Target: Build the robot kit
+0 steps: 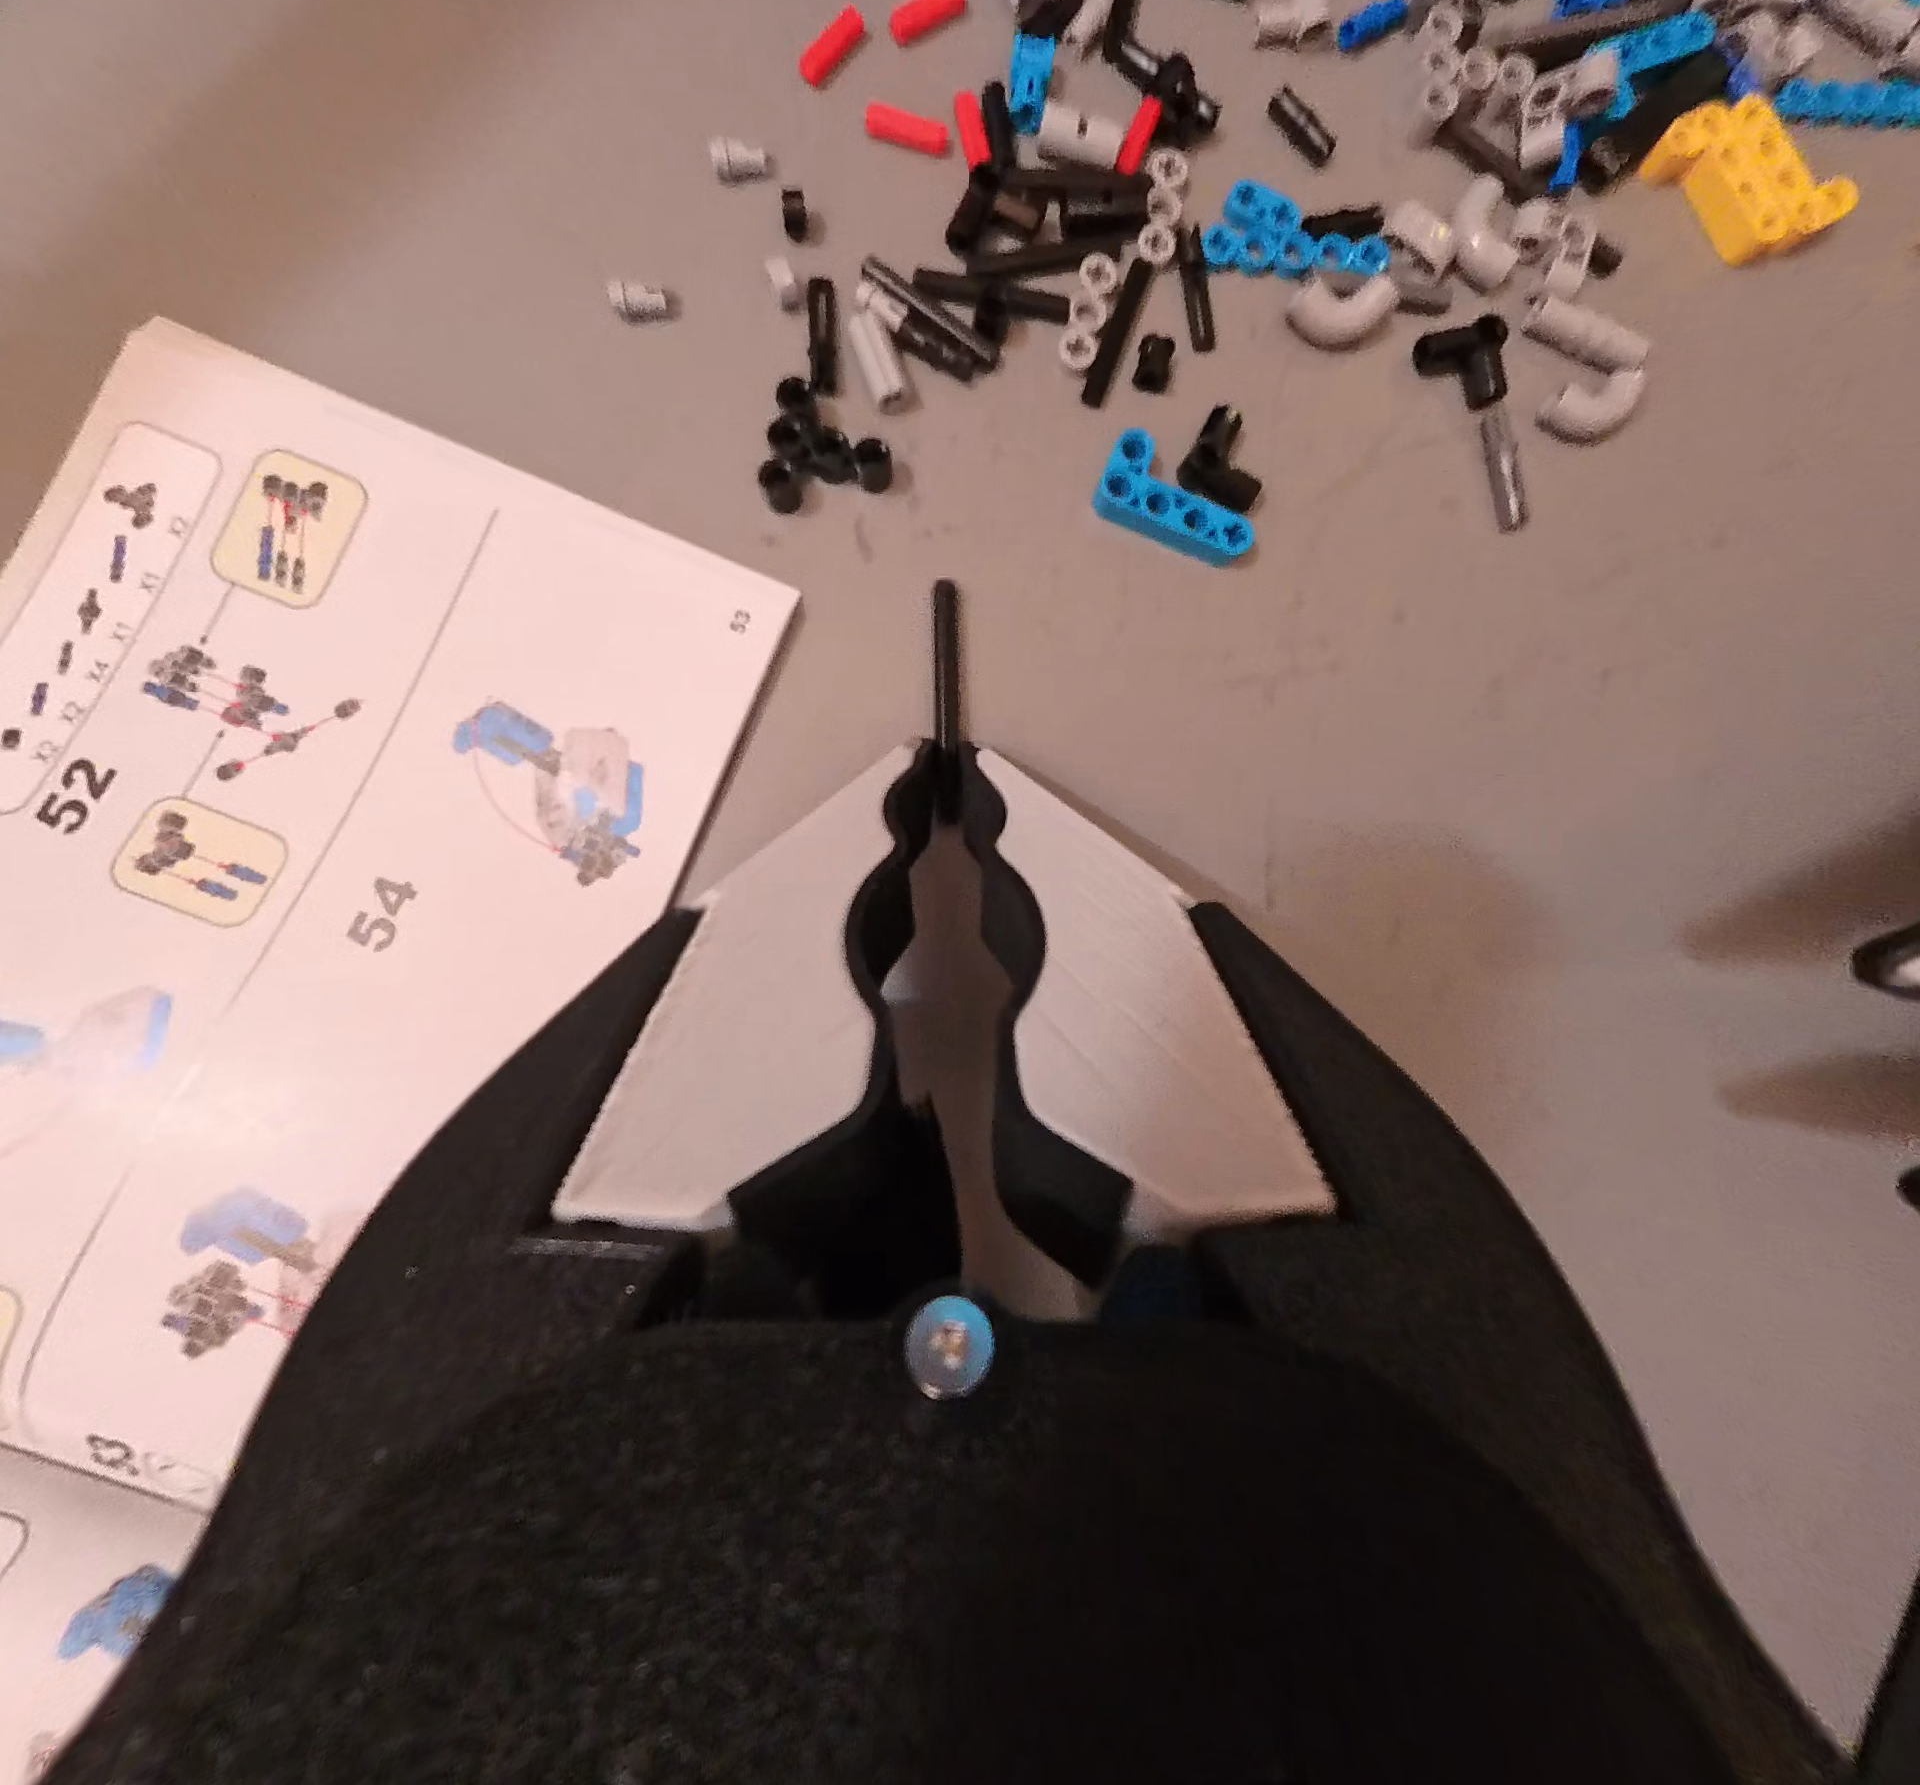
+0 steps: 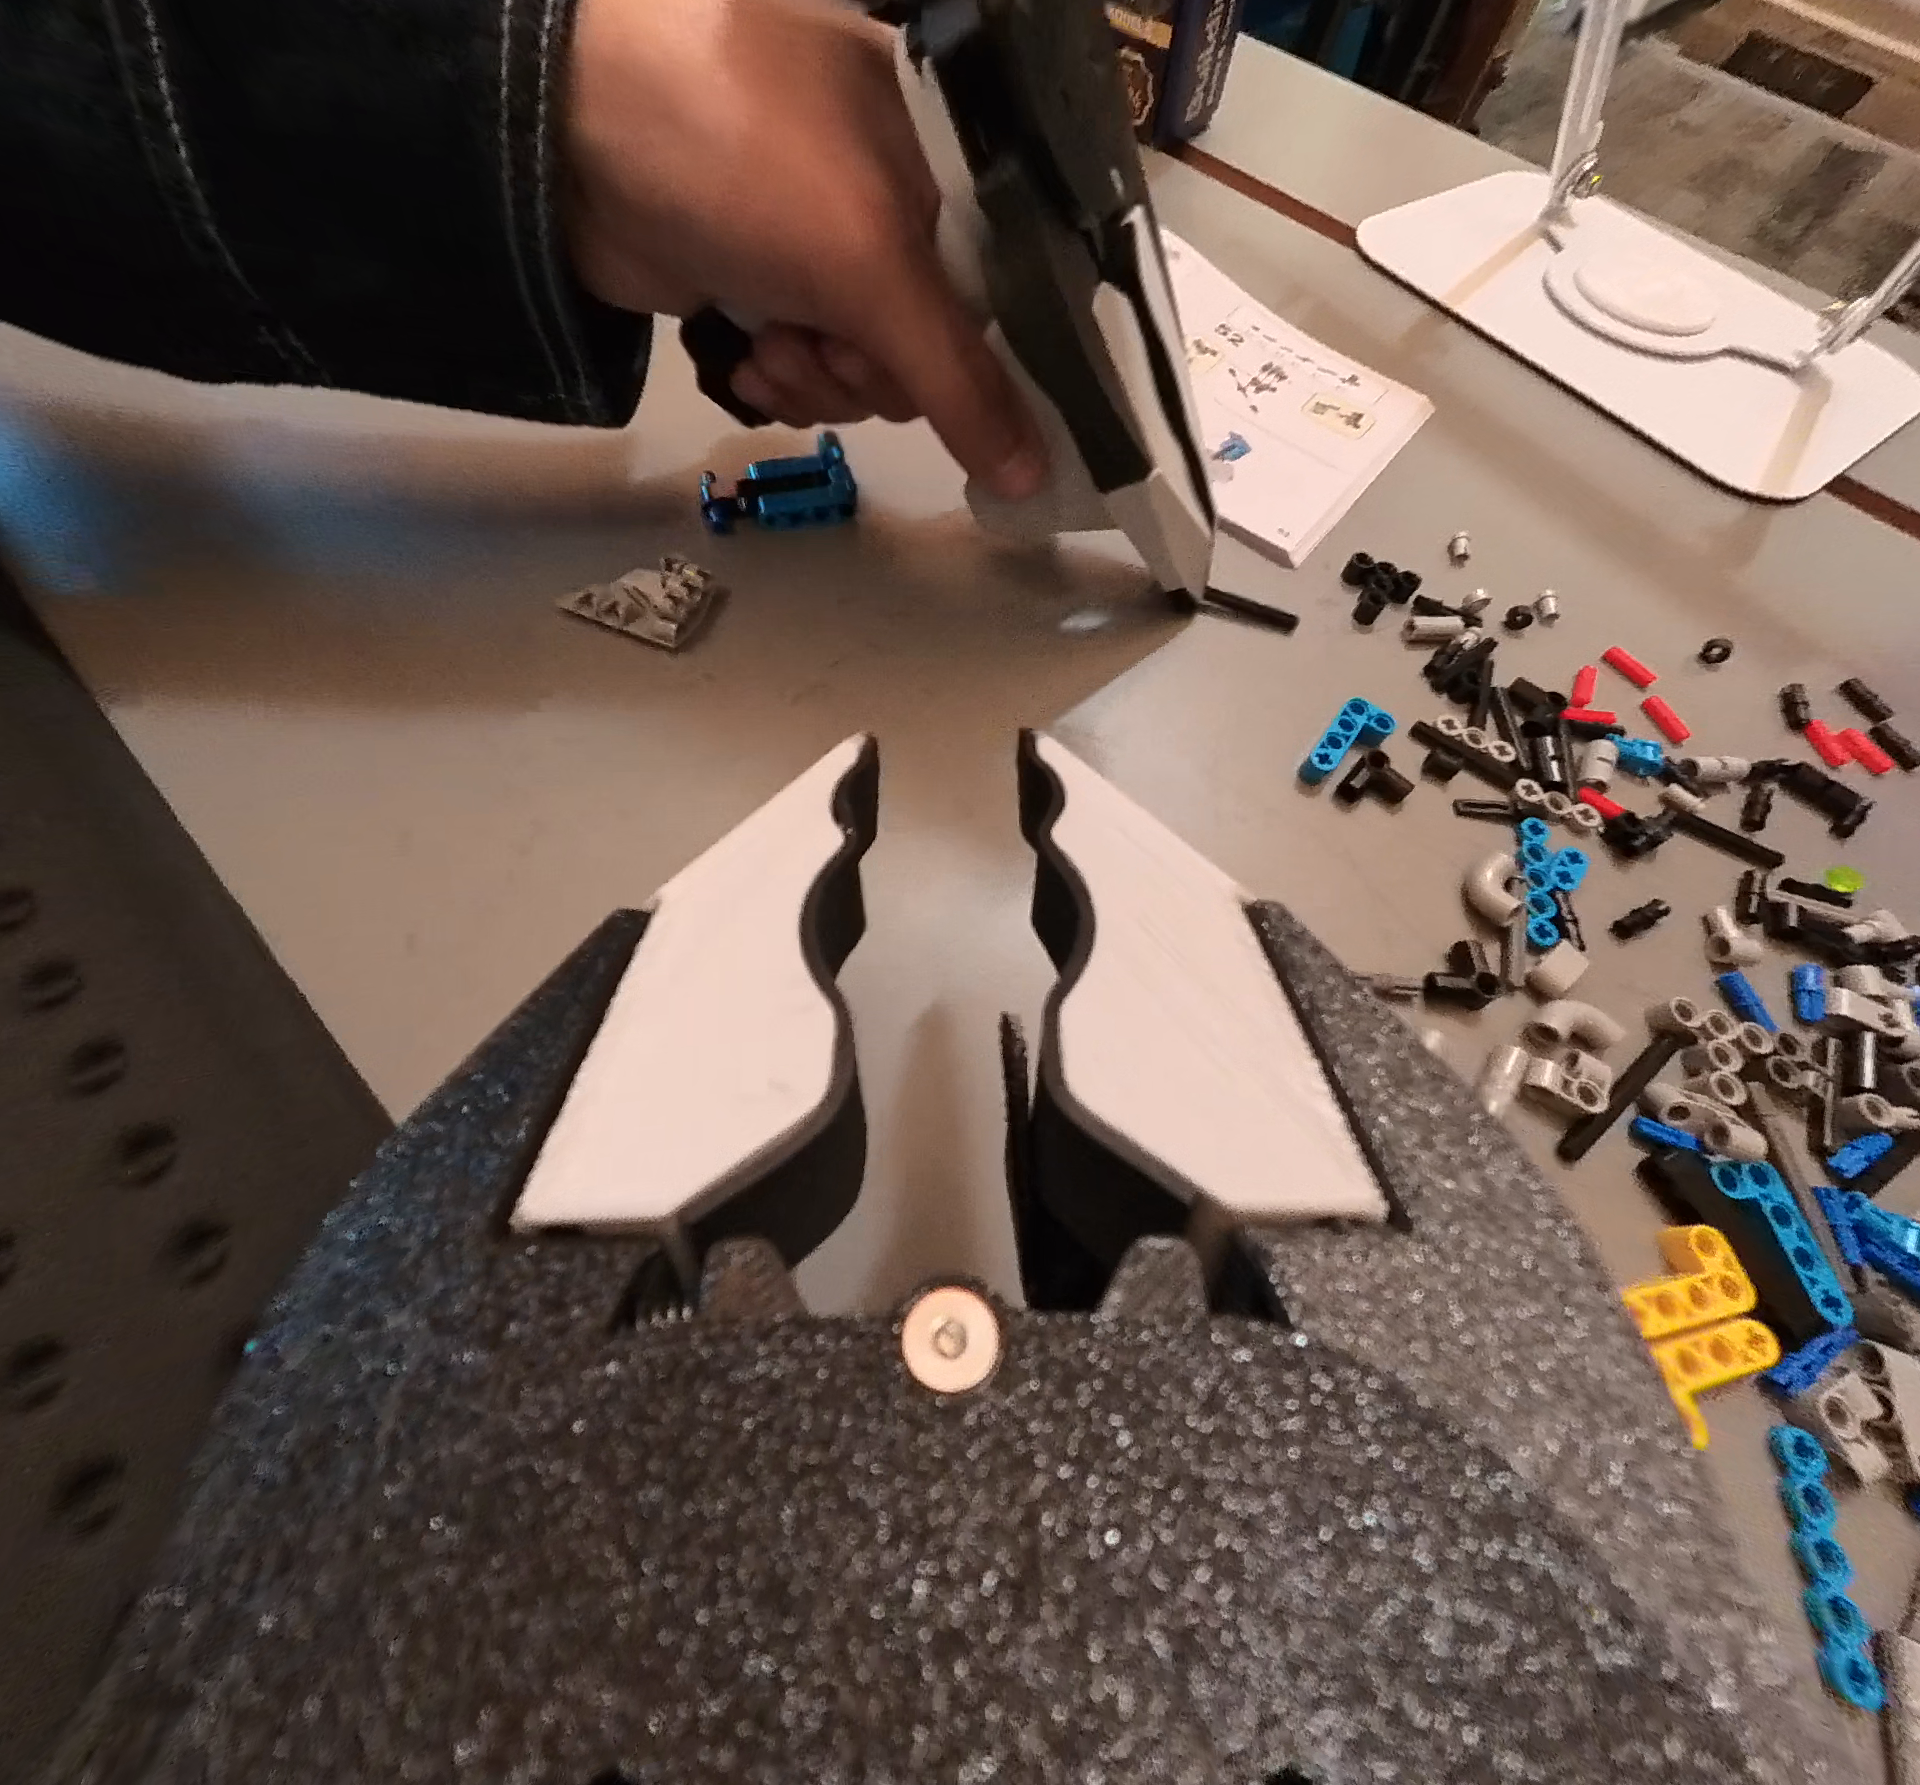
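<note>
**Black axle pinched at the left tips, right tongs idle**

My left gripper [image 1: 943,759] has its fingers together on one end of a thin black axle [image 1: 943,655], which juts forward from the tips toward the upper middle of the left wrist view. I judge I hold it by the end so most of its length stays free. In the right wrist view the same gripper points steeply down in my hand [image 2: 769,218], its tips touching the grey table [image 2: 416,800], the axle lying nearly flat. The instruction booklet [image 1: 343,800] lies open at the left, within sight. The loose pile of parts [image 1: 1195,208] fills the upper right. My right gripper [image 2: 945,769] hangs with fingers apart, holding nothing, above bare table at centre.
</note>
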`<state>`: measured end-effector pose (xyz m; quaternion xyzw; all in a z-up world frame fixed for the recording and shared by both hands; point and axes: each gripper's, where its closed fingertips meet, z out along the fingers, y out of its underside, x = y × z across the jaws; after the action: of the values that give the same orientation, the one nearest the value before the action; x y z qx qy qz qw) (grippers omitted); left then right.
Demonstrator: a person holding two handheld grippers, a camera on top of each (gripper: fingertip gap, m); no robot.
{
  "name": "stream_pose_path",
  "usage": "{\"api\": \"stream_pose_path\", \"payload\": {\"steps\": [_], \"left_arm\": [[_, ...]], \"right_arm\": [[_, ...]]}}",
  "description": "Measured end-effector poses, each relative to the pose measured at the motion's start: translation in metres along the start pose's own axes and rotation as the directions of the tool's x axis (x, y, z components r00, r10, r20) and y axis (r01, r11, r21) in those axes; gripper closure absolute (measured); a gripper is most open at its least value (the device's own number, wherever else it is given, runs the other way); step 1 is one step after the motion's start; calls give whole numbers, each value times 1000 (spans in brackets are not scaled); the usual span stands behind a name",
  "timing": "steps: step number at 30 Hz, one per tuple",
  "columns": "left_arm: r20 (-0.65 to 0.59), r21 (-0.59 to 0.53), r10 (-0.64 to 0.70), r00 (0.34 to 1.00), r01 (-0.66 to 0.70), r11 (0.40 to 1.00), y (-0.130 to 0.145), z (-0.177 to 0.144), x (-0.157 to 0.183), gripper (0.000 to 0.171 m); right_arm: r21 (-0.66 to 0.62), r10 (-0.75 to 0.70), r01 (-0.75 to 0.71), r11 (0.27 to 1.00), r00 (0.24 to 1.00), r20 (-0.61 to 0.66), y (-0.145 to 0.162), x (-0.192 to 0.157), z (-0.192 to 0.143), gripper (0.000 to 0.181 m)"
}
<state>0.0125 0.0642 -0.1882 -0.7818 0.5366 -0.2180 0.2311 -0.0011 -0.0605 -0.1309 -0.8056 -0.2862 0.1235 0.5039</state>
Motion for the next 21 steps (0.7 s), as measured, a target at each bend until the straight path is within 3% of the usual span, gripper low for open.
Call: {"api": "stream_pose_path", "payload": {"steps": [3,6,10,13,16,18,21], "left_arm": [[-11,-36,43,999,-43,998,-14,3,2,168],[-60,51,136,989,-133,990,-66,7,15,168],[-186,35,222,957,-220,975,-105,46,45,168],[-168,14,250,953,-252,968,-107,66,46,165],[-192,85,223,956,-210,974,-102,49,48,145],[-272,138,256,928,-225,964,-83,27,57,145],[-256,130,289,922,-264,956,-51,14,51,139]], "right_arm": [[24,44,-44,999,999,18,-2,2,-3,153],[35,77,-78,996,997,26,-3,5,-4,153],[41,95,-97,994,995,40,-3,5,-5,152],[46,99,-101,994,994,42,-3,5,-7,152],[59,120,-123,991,992,50,-4,7,-8,152],[60,130,-134,989,990,58,-4,7,-8,152],[45,129,-132,990,990,62,-2,6,-6,152]]}}
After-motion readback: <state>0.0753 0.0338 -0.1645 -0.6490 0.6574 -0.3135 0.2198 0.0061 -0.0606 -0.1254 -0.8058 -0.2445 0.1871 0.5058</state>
